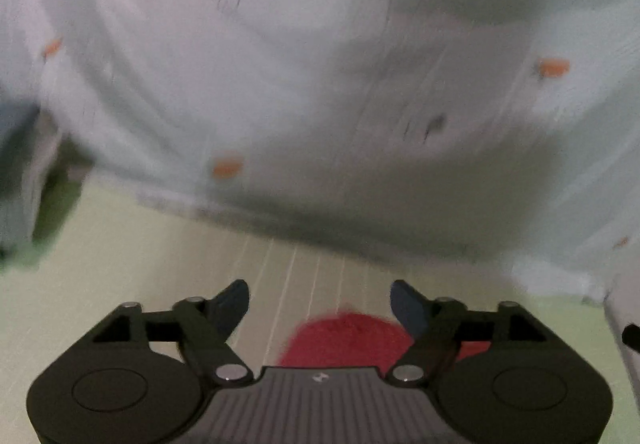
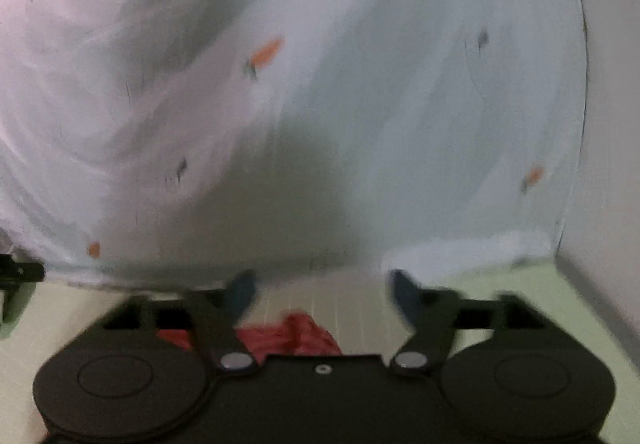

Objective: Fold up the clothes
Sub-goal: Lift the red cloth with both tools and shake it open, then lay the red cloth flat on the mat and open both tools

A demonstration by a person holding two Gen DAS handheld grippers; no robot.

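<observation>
A pale blue-white garment (image 1: 320,63) with small orange and dark prints fills the upper part of the left wrist view and lies on a light green cutting mat (image 1: 120,264). Its near edge is just ahead of my left gripper (image 1: 320,300), which is open and holds nothing. The same garment (image 2: 360,103) fills the right wrist view. My right gripper (image 2: 324,290) is open and empty, with its fingertips close to the garment's near edge. Both views are motion-blurred.
A red cloth (image 1: 352,336) lies on the mat under the left gripper; it also shows under the right gripper (image 2: 296,336). The mat (image 2: 540,296) ends at a white table edge (image 2: 600,264) on the right. Part of the left gripper (image 2: 16,276) shows at the right wrist view's left edge.
</observation>
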